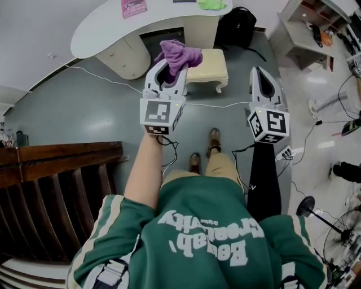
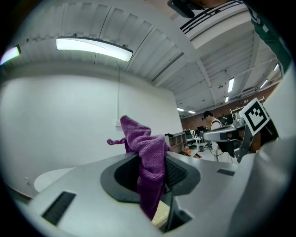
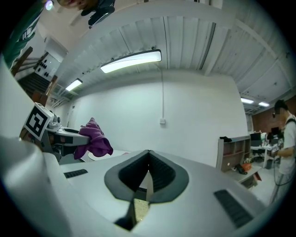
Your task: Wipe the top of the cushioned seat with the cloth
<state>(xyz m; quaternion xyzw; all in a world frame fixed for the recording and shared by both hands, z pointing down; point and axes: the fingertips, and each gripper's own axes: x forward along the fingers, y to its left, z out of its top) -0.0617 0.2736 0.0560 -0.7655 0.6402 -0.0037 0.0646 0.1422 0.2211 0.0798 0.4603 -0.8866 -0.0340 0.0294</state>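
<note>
In front of my feet, on the grey floor [image 1: 84, 107]: one cushioned seat [image 1: 210, 66], cream top, low curved legs, standing just beside the base of a white curved table [image 1: 113, 25]. Item, left hand: left gripper [image 1: 166, 72], raised clear of the floor, jaws pressed onto one purple cloth [image 1: 179, 55]. The left gripper view shows that cloth [image 2: 149, 159] pinched between the dark pads, a bunch standing up past the tips and a tail hanging down behind them. From the head view the bunch overlaps the seat's near left corner, and nothing shows the cloth touching the cushion. Item, right hand: right gripper [image 1: 261, 72], held level with the left and well apart from it, to the right of the seat. Its own view shows the jaws closed tip to tip [image 3: 148, 172] with only a thin slit behind them, and I have hold of nothing there. That view also takes in the left gripper [image 3: 62, 134] and its cloth [image 3: 94, 140] off to the side. Sundries: one black bag [image 1: 236, 25] on the floor behind the seat; one white cable [image 1: 220, 105] running across the floor under both grippers; one pink sheet [image 1: 133, 7] on the table top; my two shoes [image 1: 204, 151] below.
</note>
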